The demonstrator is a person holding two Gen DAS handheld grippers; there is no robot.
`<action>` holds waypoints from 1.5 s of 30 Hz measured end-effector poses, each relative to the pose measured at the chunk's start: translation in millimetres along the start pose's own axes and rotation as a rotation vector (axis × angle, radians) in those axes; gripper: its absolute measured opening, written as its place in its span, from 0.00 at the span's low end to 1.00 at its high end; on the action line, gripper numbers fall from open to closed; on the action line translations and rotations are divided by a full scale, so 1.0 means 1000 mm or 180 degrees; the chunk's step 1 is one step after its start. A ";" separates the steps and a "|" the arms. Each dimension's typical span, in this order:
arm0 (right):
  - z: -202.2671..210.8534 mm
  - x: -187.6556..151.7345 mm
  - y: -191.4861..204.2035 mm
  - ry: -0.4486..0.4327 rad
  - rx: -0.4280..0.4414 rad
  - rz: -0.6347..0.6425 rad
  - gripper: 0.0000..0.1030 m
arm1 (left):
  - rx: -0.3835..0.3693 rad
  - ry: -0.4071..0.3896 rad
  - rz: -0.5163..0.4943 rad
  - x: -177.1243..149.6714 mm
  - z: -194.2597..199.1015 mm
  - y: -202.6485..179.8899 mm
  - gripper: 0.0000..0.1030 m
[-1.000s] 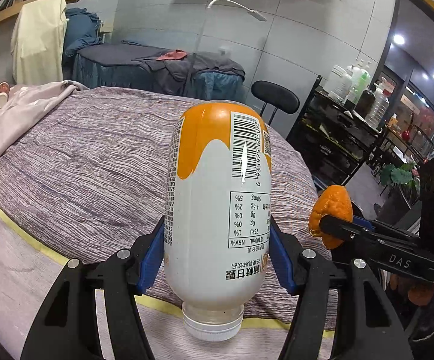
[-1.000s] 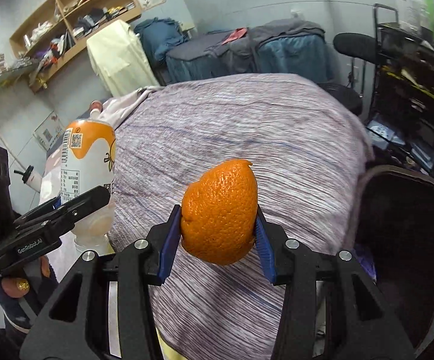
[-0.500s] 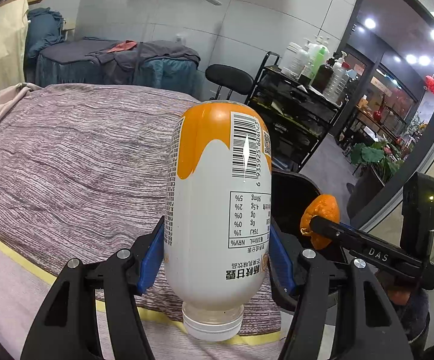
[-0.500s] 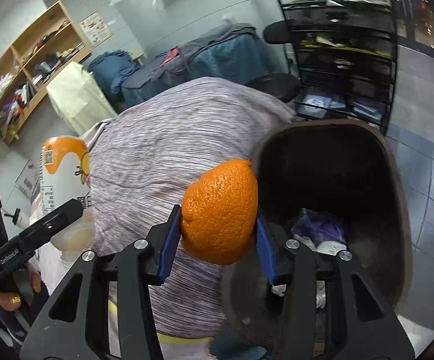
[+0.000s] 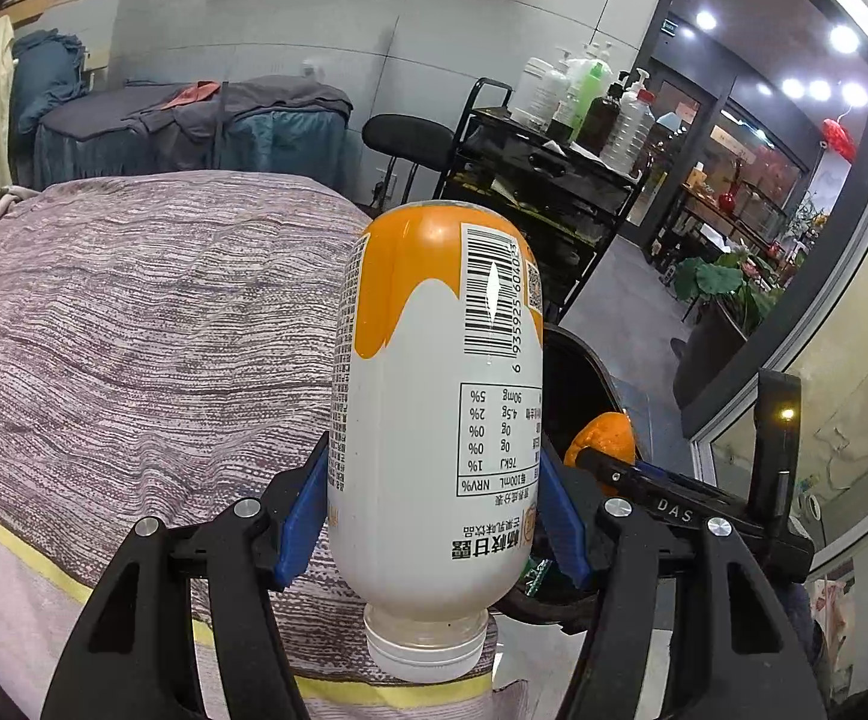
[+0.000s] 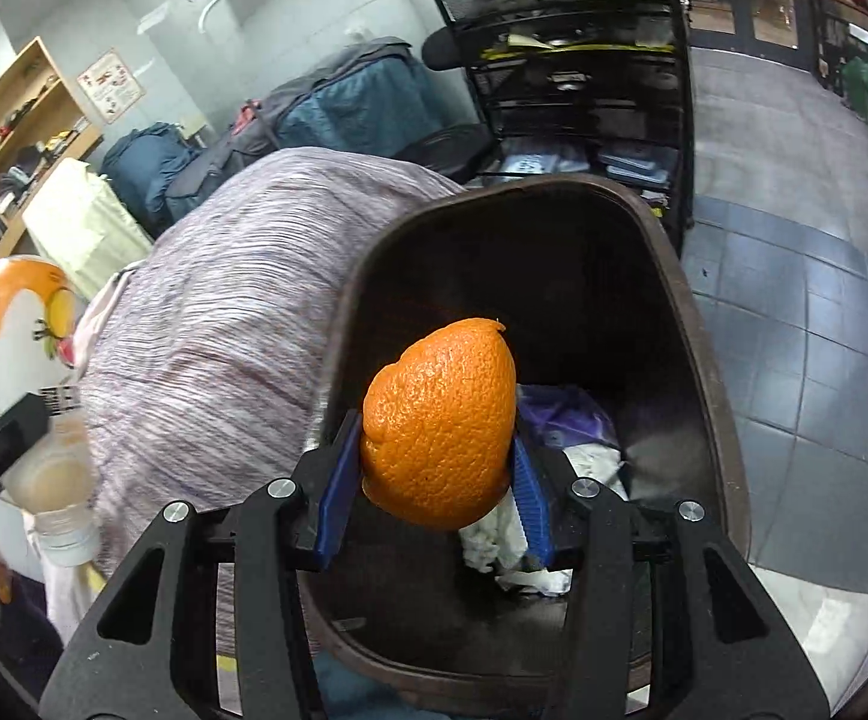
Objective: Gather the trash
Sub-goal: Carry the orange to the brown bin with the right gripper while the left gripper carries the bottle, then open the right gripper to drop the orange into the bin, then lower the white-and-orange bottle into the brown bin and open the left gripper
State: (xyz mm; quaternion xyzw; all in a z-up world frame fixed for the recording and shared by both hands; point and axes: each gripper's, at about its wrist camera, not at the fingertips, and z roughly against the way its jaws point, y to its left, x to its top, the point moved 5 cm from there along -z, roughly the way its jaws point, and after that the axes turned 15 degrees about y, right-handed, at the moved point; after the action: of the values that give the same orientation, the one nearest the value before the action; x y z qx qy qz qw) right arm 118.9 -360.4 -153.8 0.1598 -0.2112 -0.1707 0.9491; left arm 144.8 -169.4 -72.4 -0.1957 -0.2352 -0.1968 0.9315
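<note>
My left gripper (image 5: 434,510) is shut on a white and orange drink bottle (image 5: 439,420), held cap toward the camera above the edge of the bed. My right gripper (image 6: 436,474) is shut on a piece of orange peel (image 6: 439,420) and holds it over the open mouth of a dark brown trash bin (image 6: 715,420). The bin holds crumpled white paper (image 6: 493,540) and a purple wrapper (image 6: 559,414). The peel (image 5: 604,438) and the bin rim (image 5: 589,366) also show in the left wrist view, right of the bottle. The bottle (image 6: 20,348) shows at the left of the right wrist view.
A bed with a striped purple-grey cover (image 5: 134,330) lies to the left of the bin. A black wire cart (image 6: 571,60) with bottles (image 5: 589,96) stands behind the bin. A black stool (image 5: 407,135) is by the cart. Grey floor tiles (image 6: 805,312) lie to the right.
Both grippers have swung right, away from the bed toward the bin. The peel has moved from beside the bin rim to over its opening. Both grips are unchanged.
</note>
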 end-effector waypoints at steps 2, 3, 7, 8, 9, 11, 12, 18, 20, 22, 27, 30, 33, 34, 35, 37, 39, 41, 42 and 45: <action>-0.004 0.000 -0.004 0.0006 -0.0037 -0.0025 0.46 | -0.0013 0.0014 -0.0016 0.000 -0.002 -0.003 0.59; -0.005 0.001 -0.006 0.0004 -0.0066 -0.0027 0.46 | -0.0018 0.0021 -0.0022 0.000 -0.002 -0.004 0.59; -0.012 0.001 -0.012 0.0024 -0.0149 -0.0069 0.50 | -0.0035 0.0048 -0.0051 -0.001 -0.006 -0.009 0.59; -0.015 0.001 -0.015 0.0035 -0.0160 -0.0092 0.51 | -0.0043 0.0055 -0.0056 -0.001 -0.007 -0.010 0.59; -0.016 0.001 -0.016 0.0039 -0.0174 -0.0110 0.52 | -0.0049 0.0059 -0.0060 -0.001 -0.007 -0.012 0.59; -0.017 0.001 -0.019 0.0027 -0.0182 -0.0125 0.59 | -0.0052 0.0059 -0.0067 0.000 -0.008 -0.012 0.59; -0.017 0.001 -0.019 0.0015 -0.0179 -0.0138 0.65 | -0.0053 0.0059 -0.0068 0.000 -0.008 -0.013 0.59; -0.015 -0.002 -0.022 0.0000 -0.0186 -0.0183 0.72 | -0.0057 0.0082 -0.0098 0.001 -0.012 -0.017 0.59; -0.013 -0.004 -0.023 -0.0008 -0.0179 -0.0199 0.72 | -0.0068 0.0099 -0.0110 0.001 -0.014 -0.019 0.59; -0.010 -0.005 -0.024 -0.0027 -0.0177 -0.0215 0.72 | -0.0079 0.0121 -0.0126 0.003 -0.017 -0.022 0.59; -0.001 -0.007 -0.029 -0.0099 -0.0186 -0.0267 0.72 | -0.0107 0.0186 -0.0196 0.007 -0.026 -0.031 0.59; 0.007 -0.007 -0.034 -0.0154 -0.0202 -0.0314 0.72 | -0.0152 0.0259 -0.0250 0.009 -0.034 -0.040 0.59; 0.014 -0.008 -0.040 -0.0208 -0.0216 -0.0369 0.72 | -0.0177 0.0324 -0.0321 0.011 -0.042 -0.050 0.59; 0.017 -0.008 -0.042 -0.0230 -0.0220 -0.0398 0.72 | -0.0180 0.0354 -0.0350 0.012 -0.046 -0.054 0.59; 0.019 -0.007 -0.045 -0.0244 -0.0223 -0.0417 0.72 | -0.0187 0.0382 -0.0370 0.013 -0.049 -0.057 0.59; 0.023 -0.006 -0.051 -0.0279 -0.0232 -0.0463 0.72 | -0.0223 0.0454 -0.0396 0.013 -0.057 -0.064 0.59; 0.028 -0.006 -0.058 -0.0315 -0.0247 -0.0511 0.73 | -0.0266 0.0532 -0.0417 0.013 -0.065 -0.069 0.59; 0.032 -0.006 -0.065 -0.0344 -0.0261 -0.0564 0.73 | -0.0249 0.0574 -0.0454 0.013 -0.072 -0.074 0.59; 0.033 -0.006 -0.068 -0.0353 -0.0262 -0.0586 0.73 | -0.0236 0.0592 -0.0475 0.013 -0.074 -0.076 0.59; 0.036 -0.006 -0.077 -0.0364 -0.0287 -0.0644 0.73 | -0.0232 0.0653 -0.0512 0.013 -0.082 -0.080 0.59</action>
State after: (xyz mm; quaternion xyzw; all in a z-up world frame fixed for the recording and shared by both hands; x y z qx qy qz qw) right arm 77.9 -434.8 -154.1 0.1274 -0.2399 -0.2837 0.9196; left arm 148.6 -278.2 -110.3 -0.1888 -0.1463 -0.2982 0.9241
